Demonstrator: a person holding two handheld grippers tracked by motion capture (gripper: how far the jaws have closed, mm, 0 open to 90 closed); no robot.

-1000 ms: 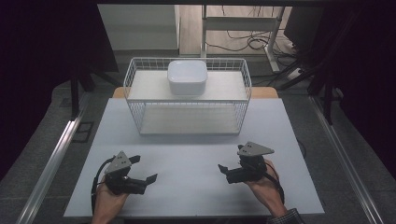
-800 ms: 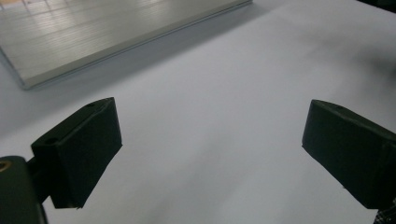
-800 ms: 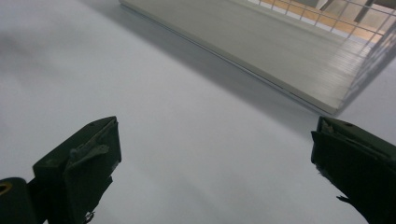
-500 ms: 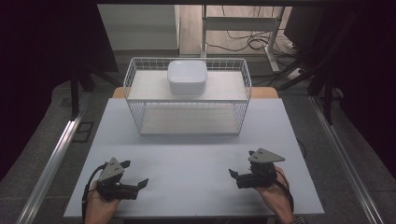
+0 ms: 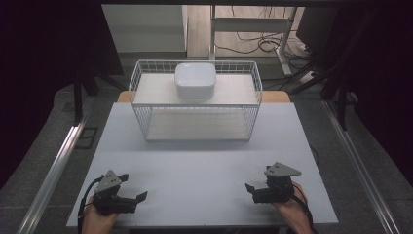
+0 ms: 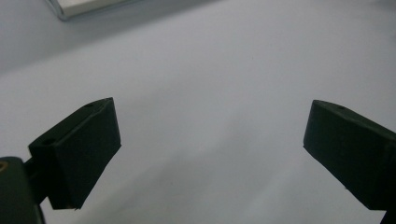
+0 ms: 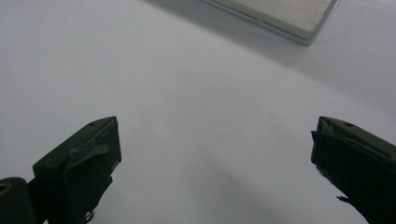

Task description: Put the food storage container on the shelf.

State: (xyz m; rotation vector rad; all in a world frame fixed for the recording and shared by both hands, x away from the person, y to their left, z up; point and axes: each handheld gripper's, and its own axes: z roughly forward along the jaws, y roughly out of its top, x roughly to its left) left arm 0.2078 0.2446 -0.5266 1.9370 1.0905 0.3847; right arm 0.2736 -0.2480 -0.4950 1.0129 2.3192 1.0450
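A white surface (image 5: pixel 204 175) fills the near ground, dark floor around it. At its far edge stands a wire basket (image 5: pixel 195 100), with a white square bowl (image 5: pixel 195 80) resting on its upper shelf. We hold the left gripper (image 5: pixel 134 201) and the right gripper (image 5: pixel 253 191) low at the near corners, jaws spread wide and empty. To take the bowl well, we judge it best to bring both forward level, approach over the basket's rim, and close on opposite sides.
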